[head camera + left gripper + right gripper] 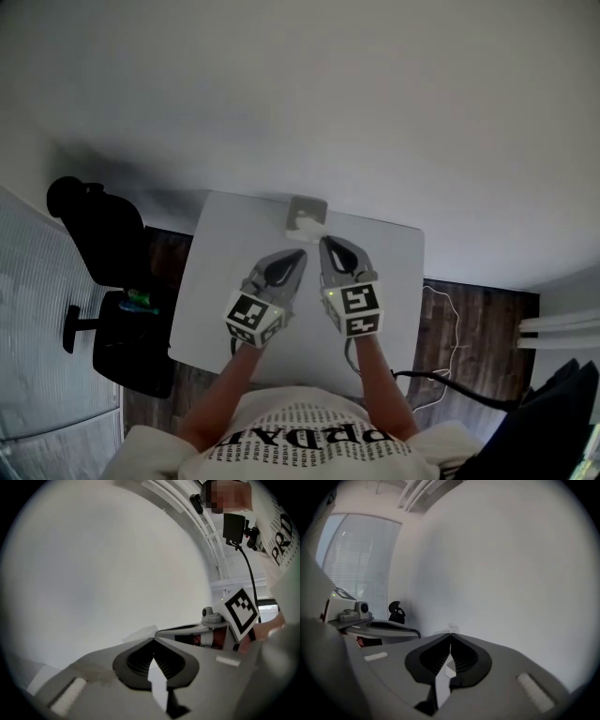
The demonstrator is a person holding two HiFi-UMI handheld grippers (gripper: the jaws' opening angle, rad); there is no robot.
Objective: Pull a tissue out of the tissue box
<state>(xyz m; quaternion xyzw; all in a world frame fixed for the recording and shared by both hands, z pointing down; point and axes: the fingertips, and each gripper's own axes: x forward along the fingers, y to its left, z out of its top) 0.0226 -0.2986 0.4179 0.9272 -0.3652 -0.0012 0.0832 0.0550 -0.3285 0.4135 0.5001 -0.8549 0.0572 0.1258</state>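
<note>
Black office chair (101,239) left of white table (217,281); cable (441,380) on wood floor (487,328).

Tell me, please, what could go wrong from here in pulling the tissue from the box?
The left gripper and right gripper are both shut; unopened, they would likely nudge the tissue rather than pinch it. The tissue box sits at the table's far edge, so a push might slide it off.

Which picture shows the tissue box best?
The head view: the whole tissue box sits at the far edge of the table. Both gripper views catch only a small pale sliver, probably its tissue.
</note>
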